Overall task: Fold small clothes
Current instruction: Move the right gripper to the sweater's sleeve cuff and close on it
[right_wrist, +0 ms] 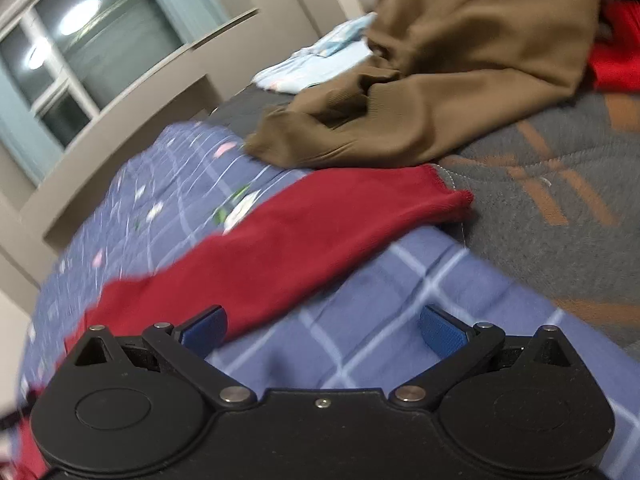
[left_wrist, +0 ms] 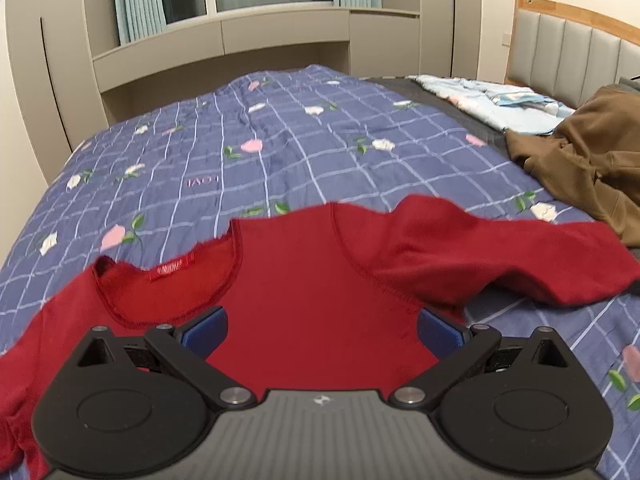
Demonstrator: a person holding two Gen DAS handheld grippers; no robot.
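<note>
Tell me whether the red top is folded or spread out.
Spread, not folded. The red top lies flat on the quilt, neckline showing, with its sleeve stretched out sideways to the cuff. Both tongs are open above it.

Black left tongs [left_wrist: 322, 330], blue pads [left_wrist: 204, 330], silver pivot screws [left_wrist: 236, 395]

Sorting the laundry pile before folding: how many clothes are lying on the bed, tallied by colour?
Dark red: 1, the long-sleeved top spread on the blue quilt
Brown: 1, the crumpled sweatshirt
Light blue: 1, the printed garment near the headboard
Bright red: 1, a piece behind the sweatshirt, only partly visible
Total: 4
</note>
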